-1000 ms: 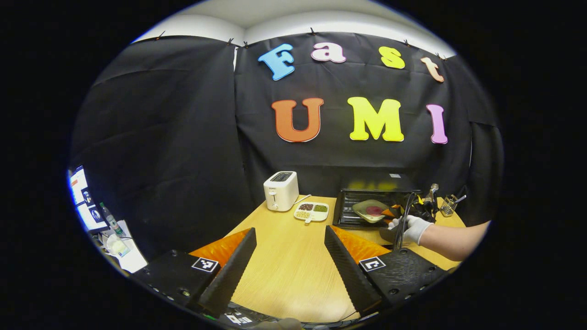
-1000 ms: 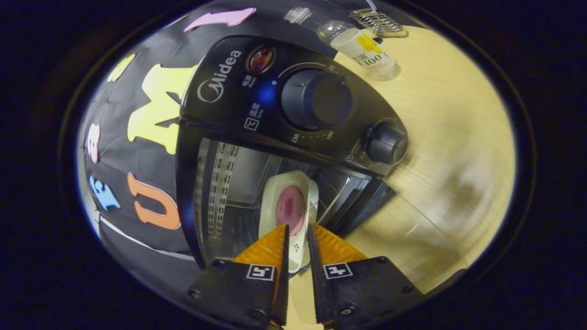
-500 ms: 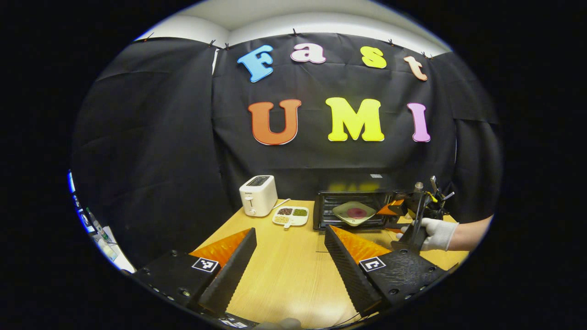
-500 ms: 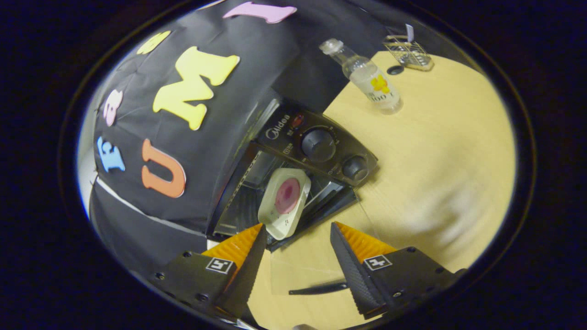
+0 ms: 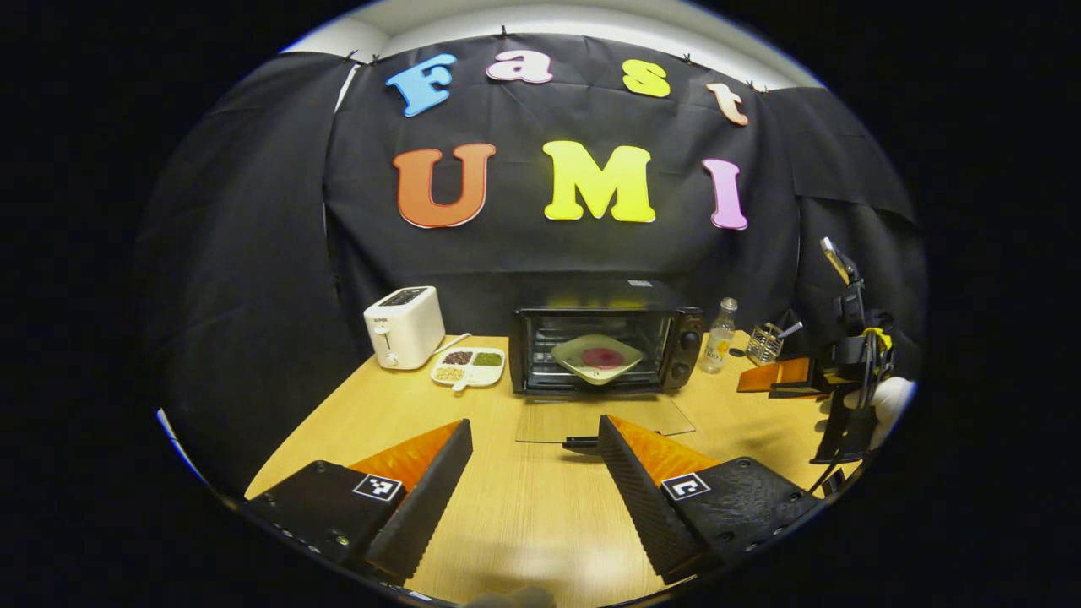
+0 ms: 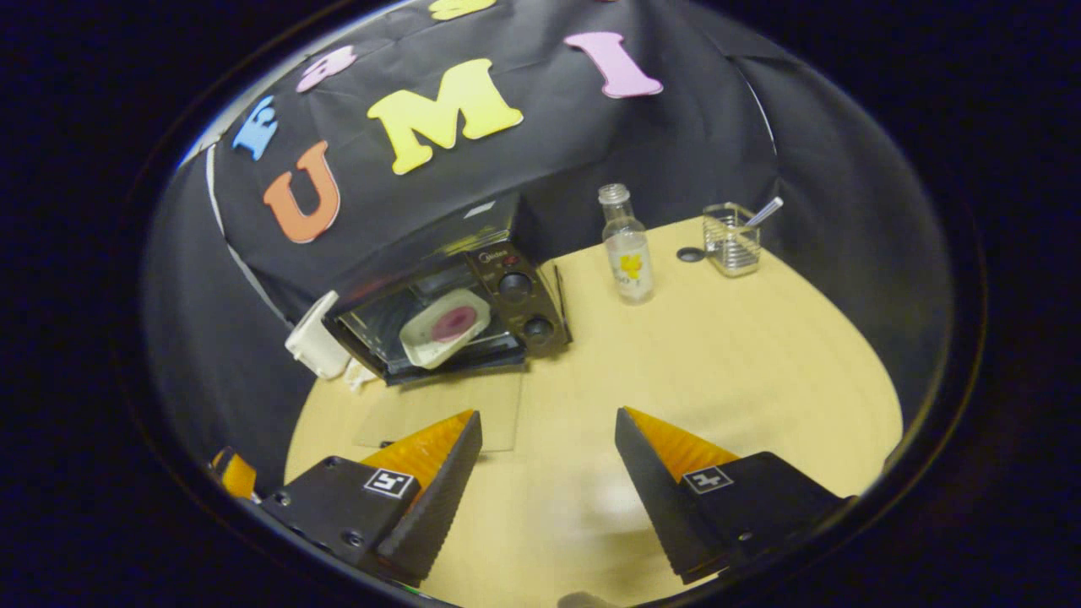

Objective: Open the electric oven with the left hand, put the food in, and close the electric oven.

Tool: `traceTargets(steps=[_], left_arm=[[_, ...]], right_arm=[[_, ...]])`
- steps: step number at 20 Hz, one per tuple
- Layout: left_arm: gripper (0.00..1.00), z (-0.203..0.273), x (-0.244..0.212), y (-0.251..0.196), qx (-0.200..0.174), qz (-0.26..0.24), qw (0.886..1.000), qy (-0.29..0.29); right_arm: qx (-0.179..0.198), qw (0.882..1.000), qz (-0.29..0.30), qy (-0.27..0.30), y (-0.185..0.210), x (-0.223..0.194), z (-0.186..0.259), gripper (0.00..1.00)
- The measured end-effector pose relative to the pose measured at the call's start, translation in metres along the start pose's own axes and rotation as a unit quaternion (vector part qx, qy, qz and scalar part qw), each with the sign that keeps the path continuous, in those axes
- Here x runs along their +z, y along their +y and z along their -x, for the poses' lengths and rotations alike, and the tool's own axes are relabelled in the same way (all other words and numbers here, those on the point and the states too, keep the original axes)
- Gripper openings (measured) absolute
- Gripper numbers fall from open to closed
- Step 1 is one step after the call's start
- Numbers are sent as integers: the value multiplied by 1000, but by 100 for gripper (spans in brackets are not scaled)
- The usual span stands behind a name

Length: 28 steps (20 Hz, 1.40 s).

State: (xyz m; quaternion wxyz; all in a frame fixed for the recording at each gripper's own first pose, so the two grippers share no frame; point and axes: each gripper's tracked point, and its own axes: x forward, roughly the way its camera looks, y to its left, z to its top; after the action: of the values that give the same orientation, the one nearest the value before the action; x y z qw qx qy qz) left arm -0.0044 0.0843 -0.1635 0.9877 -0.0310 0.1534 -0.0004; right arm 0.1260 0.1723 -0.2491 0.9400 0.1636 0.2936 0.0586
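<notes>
Black cloth backs a pale wooden table (image 5: pixel 524 507), and against that cloth, at the far edge of the table, stands the oven (image 5: pixel 604 350) with its glass door (image 5: pixel 604 418) dropped flat onto the tabletop toward the camera. The plate (image 5: pixel 598 356) with the reddish food (image 5: pixel 602 357) sits tilted inside the oven's cavity, so the loading step looks done and closing appears to be what remains.

The door's dark handle (image 5: pixel 581 442) runs crosswise along the door's near edge, its long axis left to right in the left gripper view. It lies just ahead of the left gripper (image 5: pixel 534 460) and a little to its right, close beside the tip of that gripper's right-hand finger. Both fingers stand spread wide with nothing between them.

The right gripper (image 6: pixel 547 452) hangs higher and farther back, looking down on the oven from the right, its 2 fingers also parted and empty; in the left gripper view it hangs at the far right edge. The left one is clearly nearer the handle, so it seems best placed to lift the door.

A toaster (image 5: pixel 404 326) and a divided dish (image 5: pixel 469 367) stand left of the oven; a bottle (image 5: pixel 719 336) and a wire holder (image 5: pixel 764 344) stand to its right.
</notes>
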Motion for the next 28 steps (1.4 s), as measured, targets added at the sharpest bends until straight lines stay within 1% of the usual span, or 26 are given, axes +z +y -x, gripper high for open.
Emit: traceTargets(steps=[3,6,9,10,12,14,17,22,23,24,27,28], left_arm=[[96,-23,-25,-18,-20,-23,999,22],[96,-41,-47,-38,-34,-33,998,39],[96,-62,-73,-60,-42,-30,997,64],[96,-69,-82,-67,-45,-27,996,73],[96,-81,-101,-77,-44,-26,994,93],[97,-94,-111,-88,-46,-26,993,105],[97,-115,-126,-91,-43,-31,992,114],[97,-147,-142,-92,-38,-32,990,133],[100,-151,-141,-92,-35,-32,990,135],[97,-154,-136,-90,-33,-31,990,131],[98,-160,-127,-87,-28,-16,991,129],[97,-160,-121,-86,-26,-16,991,129]], right_arm=[[-24,997,66,-12,-33,-10,25,95],[-39,990,133,-30,-54,-9,51,95],[-37,986,162,-27,-66,-11,67,96],[-41,984,171,-26,-72,-9,66,100],[-49,980,191,-23,-84,-5,70,99],[-50,980,193,-20,-90,1,73,99],[-52,981,188,-20,-99,9,73,99],[-67,982,177,-13,-114,13,76,99],[-67,983,172,-14,-115,13,78,99],[-70,983,171,-14,-117,14,79,99],[-73,986,151,-8,-126,10,84,99],[-72,987,141,-9,-126,11,86,100]])
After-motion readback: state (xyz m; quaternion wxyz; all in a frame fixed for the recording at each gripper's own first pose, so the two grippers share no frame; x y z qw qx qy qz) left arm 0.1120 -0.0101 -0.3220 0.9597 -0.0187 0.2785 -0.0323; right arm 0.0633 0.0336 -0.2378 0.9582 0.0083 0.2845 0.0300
